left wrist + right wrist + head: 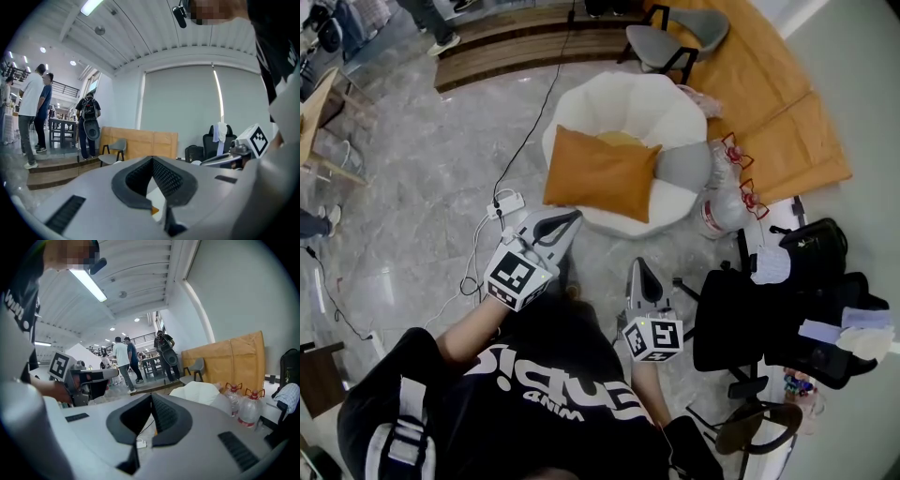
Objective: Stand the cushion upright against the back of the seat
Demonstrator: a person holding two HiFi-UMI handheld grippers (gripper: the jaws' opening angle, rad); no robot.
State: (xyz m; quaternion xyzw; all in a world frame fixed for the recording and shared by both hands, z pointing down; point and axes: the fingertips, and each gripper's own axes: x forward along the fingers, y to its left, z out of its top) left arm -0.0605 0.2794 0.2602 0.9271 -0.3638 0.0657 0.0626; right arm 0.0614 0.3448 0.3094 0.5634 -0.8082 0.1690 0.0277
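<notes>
- The orange cushion (600,175) lies with its broad face up across the front left part of the white armchair (675,112). One corner reaches over the seat's front edge.
- It does not look to be propped against the chair's back, so the task's one real step seems not yet done.
- A grey cushion (682,167) sits at the seat's right edge, just beside the orange one, and something yellow (620,139) peeks out behind it towards the back.
- The left gripper (565,223) has its jaws pressed together on nothing, and hovers over the floor short of the chair's front edge.
- The right gripper (641,274) is likewise clamped to and empty, further from the chair and well apart from the cushion.
- Left to do, as a judgement: close the gap, part the jaws, take the cushion by an edge, tip it up and lean it on the back of the seat.
</notes>
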